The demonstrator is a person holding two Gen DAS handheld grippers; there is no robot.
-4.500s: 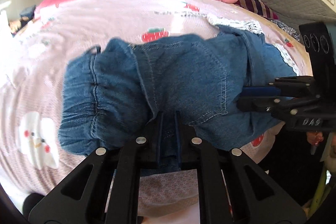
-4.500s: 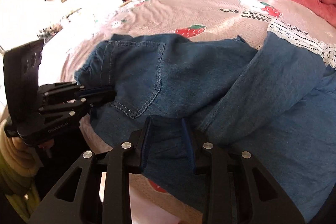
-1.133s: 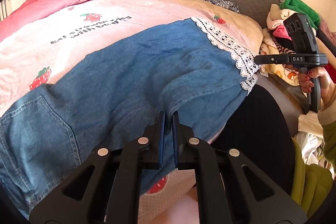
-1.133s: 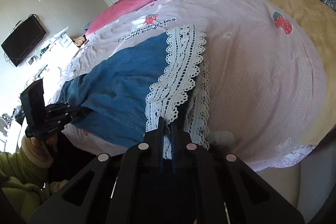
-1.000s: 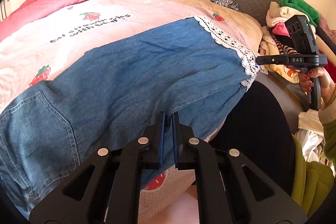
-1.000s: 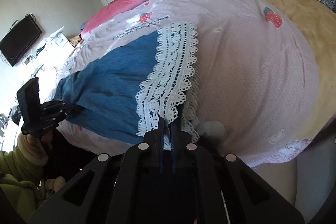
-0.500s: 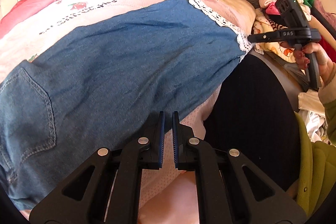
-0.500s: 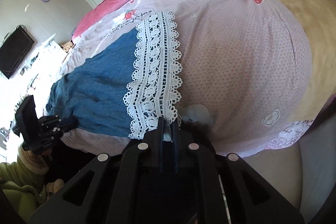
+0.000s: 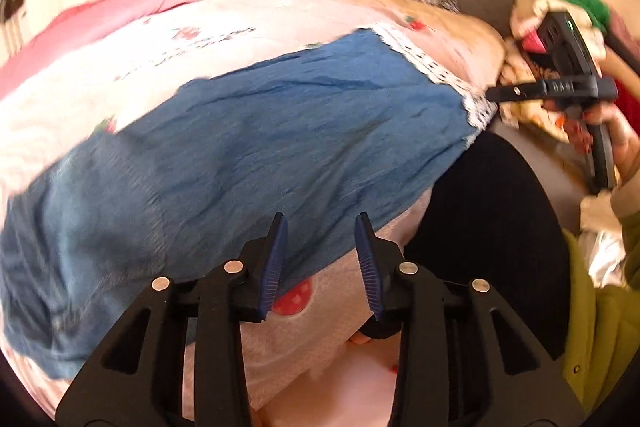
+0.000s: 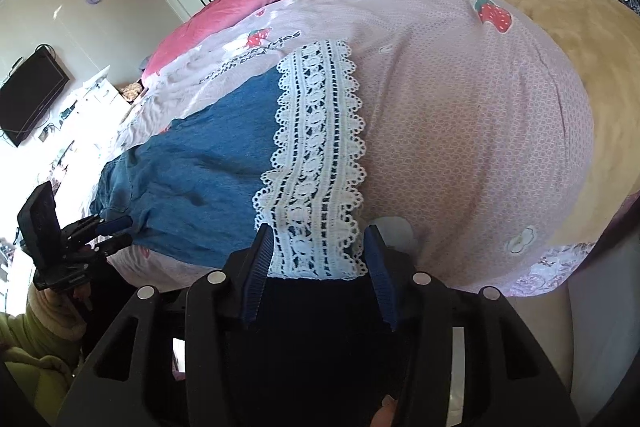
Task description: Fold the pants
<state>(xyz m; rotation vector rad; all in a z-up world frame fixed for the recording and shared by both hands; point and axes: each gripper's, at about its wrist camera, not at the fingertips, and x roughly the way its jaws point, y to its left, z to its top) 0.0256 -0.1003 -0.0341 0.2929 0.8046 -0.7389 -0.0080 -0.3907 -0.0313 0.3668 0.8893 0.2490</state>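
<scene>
Now both grippers are letting go: the left gripper [image 9: 322, 259], at lower centre of its view, is opening off the denim pants [image 9: 248, 163] it pinched a moment ago. Rightward, the right gripper [image 10: 318, 267] is opening off the lace hem [image 10: 316, 155]. Laid flat across the strawberry bedspread [image 10: 460, 131], the pants look ready for the next fold.

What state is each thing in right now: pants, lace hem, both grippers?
Pants: spread lengthwise on the bed, released.
Lace hem: flat at the near bed edge, between the right jaws, not pinched.
Left gripper: jaws opening, over the denim edge.
Right gripper: jaws opening, astride the lace.
</scene>
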